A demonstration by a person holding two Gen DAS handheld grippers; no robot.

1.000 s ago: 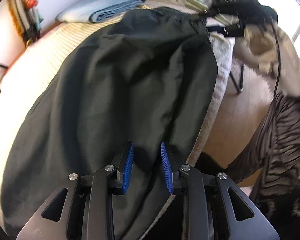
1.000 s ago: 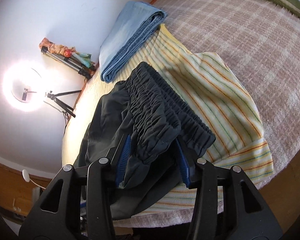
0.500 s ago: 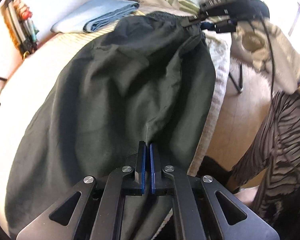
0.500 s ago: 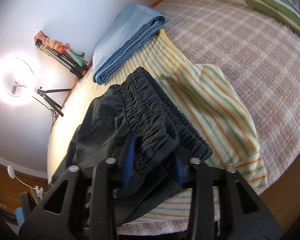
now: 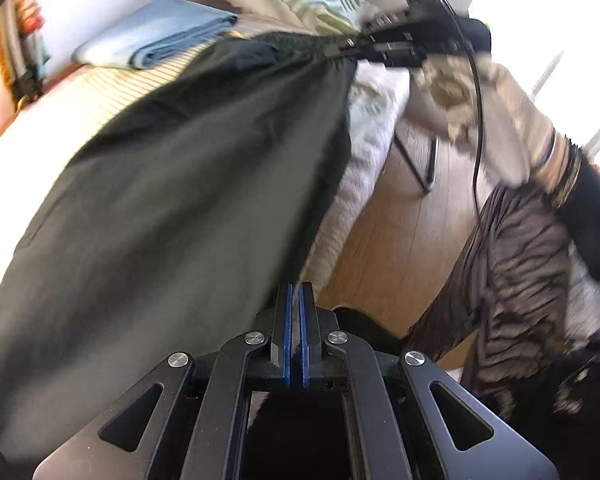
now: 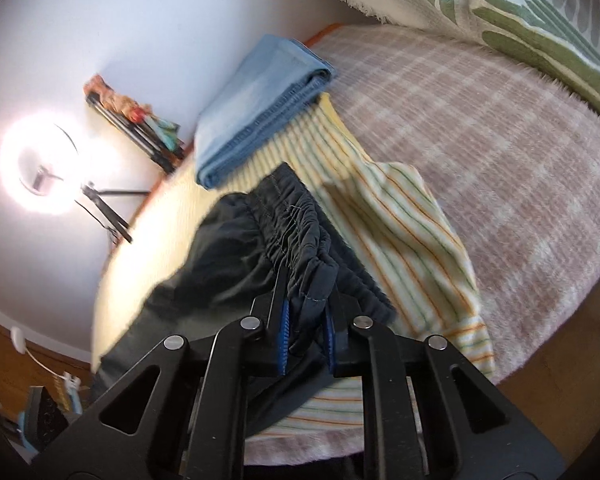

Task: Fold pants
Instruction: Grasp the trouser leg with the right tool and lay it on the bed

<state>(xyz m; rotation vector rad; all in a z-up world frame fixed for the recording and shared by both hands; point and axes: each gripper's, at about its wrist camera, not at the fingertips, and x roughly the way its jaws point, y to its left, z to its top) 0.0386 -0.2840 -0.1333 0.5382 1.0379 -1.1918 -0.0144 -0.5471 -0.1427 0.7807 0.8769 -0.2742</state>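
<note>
Pants (image 5: 188, 184) were strung lengthwise over the bed (image 6: 520, 168) edge between both grippers: right gripper (image 6: 305, 328) clamped on the waistband (image 6: 300, 236) at the far end, left gripper (image 5: 294, 332) pinched together on the hem, neither nearer the middle.

The big dark green-black pants (image 5: 172, 184) look smeared with blur in the left wrist view, and their lower end runs off the left edge. In the right wrist view, the black right gripper (image 6: 305, 334) hides part of the gathered waistband, and the bed's pink checked blanket (image 6: 500, 152) is blurry
</note>
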